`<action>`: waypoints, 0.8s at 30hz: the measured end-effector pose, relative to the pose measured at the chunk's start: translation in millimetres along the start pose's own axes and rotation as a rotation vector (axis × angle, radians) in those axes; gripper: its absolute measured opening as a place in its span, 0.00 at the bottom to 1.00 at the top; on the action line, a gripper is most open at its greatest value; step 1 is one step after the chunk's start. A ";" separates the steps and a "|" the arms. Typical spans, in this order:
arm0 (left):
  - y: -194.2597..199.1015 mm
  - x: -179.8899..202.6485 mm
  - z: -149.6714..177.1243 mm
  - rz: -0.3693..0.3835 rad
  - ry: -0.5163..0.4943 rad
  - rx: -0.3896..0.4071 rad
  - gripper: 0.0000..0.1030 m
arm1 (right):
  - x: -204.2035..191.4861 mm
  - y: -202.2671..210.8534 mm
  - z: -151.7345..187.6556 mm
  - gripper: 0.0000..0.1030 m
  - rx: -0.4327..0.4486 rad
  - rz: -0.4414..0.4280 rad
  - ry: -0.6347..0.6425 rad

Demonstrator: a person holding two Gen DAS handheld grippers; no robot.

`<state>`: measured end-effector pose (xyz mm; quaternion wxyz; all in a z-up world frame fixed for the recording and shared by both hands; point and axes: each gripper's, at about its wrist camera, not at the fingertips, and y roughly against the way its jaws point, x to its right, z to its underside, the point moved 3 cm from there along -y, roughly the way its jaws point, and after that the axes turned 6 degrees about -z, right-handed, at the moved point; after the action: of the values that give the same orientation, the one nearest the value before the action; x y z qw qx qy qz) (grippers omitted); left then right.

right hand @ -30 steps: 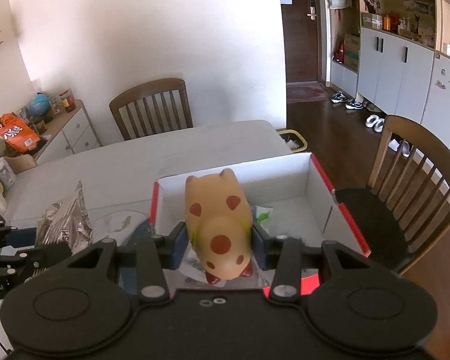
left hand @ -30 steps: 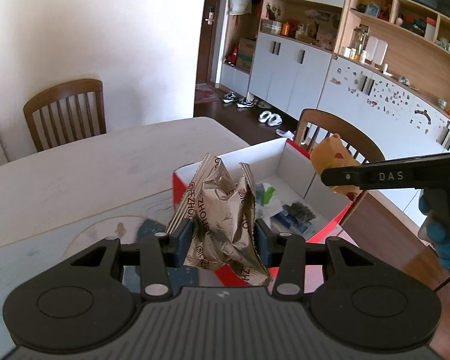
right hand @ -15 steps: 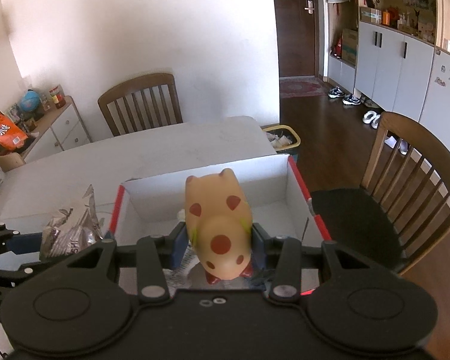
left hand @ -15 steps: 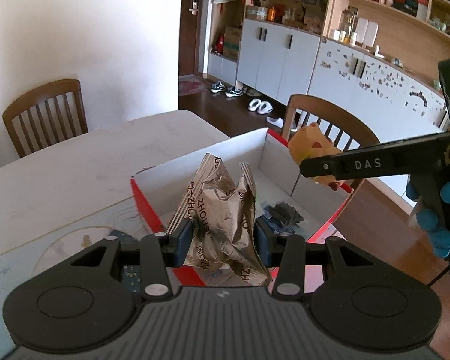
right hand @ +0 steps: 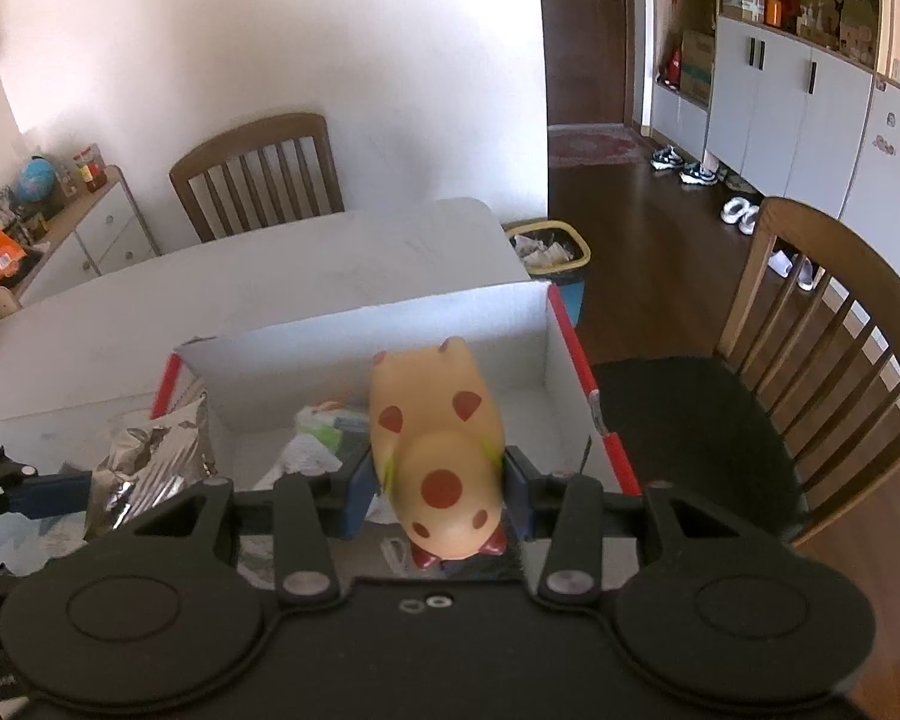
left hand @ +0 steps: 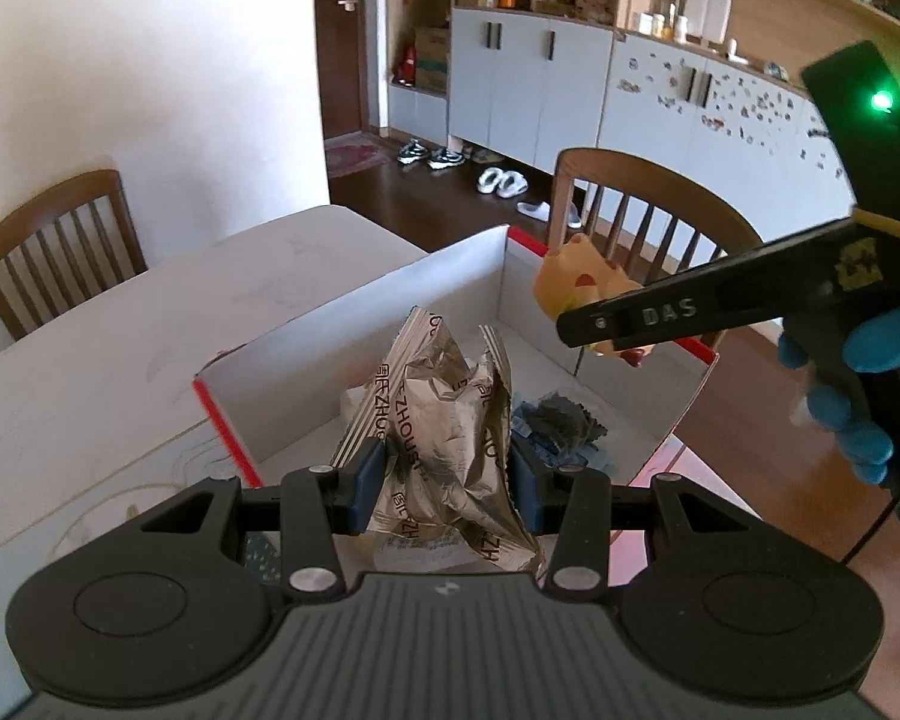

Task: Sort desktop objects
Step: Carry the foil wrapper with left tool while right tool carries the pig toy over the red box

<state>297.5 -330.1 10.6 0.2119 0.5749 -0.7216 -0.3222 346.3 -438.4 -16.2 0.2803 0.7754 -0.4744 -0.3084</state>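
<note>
The foil wrapper (left hand: 444, 438) hides much of the box floor (left hand: 600, 396); items there unclear.

We ride both grippers, each lens looking forward and steeply down past its fingers, close over the box (left hand: 354, 324). Left view catches the right gripper (left hand: 576, 324) off its right side; right view catches the left gripper (right hand: 60, 492) lower left. Both share box and table (right hand: 270, 276).

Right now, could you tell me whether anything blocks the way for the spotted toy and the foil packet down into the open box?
Nothing visible blocks them. The right tongs hold the spotted toy and the left tongs hold the foil packet above the open box. Only small items already lie on its floor.
</note>
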 end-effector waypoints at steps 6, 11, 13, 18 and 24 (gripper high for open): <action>-16.9 10.2 -3.8 -0.004 -0.045 -0.019 0.42 | 8.6 -18.8 0.8 0.42 -0.036 0.017 0.016; -30.2 19.3 -4.7 0.001 -0.078 -0.040 0.42 | 12.6 -35.9 2.2 0.42 -0.072 0.021 0.035; -35.6 21.1 -4.5 0.003 -0.081 -0.051 0.42 | 12.7 -42.0 3.1 0.42 -0.087 0.029 0.042; -50.1 24.0 -2.7 0.000 -0.090 -0.082 0.42 | 13.9 -57.5 6.4 0.42 -0.120 0.034 0.046; -65.0 24.8 -2.2 0.006 -0.107 -0.125 0.42 | 8.6 -72.7 11.4 0.42 -0.168 0.040 0.082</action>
<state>337.9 -363.1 -35.6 0.2094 0.5402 -0.7122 -0.3964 381.8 -419.3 -78.3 0.3699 0.7514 -0.4504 -0.3093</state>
